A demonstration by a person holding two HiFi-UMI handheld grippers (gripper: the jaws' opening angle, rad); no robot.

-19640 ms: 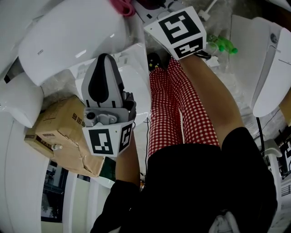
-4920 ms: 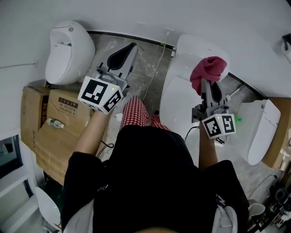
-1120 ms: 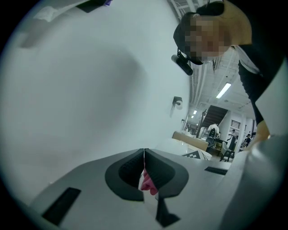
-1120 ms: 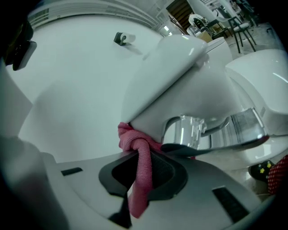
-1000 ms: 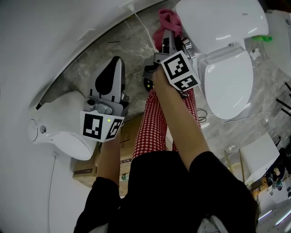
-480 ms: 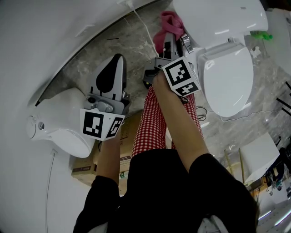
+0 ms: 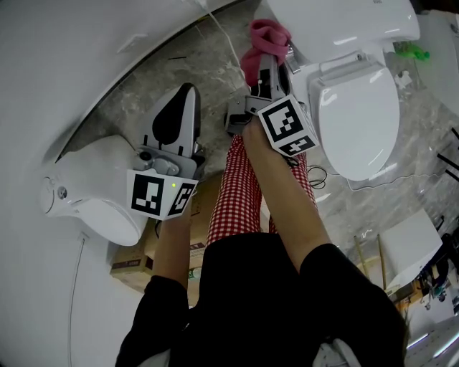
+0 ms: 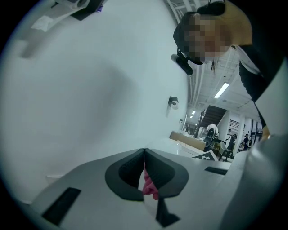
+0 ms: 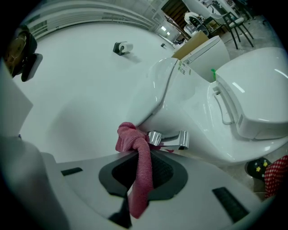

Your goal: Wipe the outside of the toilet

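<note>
Head view steeply down, right gripper view close, sharing toilet [image 7: 353, 115], cloth [image 7: 259, 44]

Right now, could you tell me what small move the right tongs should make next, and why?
Likely, ease the right tongs forward so the pink cloth presses on the toilet tank beside the chrome lever; they're shut on the cloth, bunched right by it.

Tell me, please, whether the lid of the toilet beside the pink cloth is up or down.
Down: the lid lies flat over the bowl of the toilet in both the head and right gripper views.
</note>
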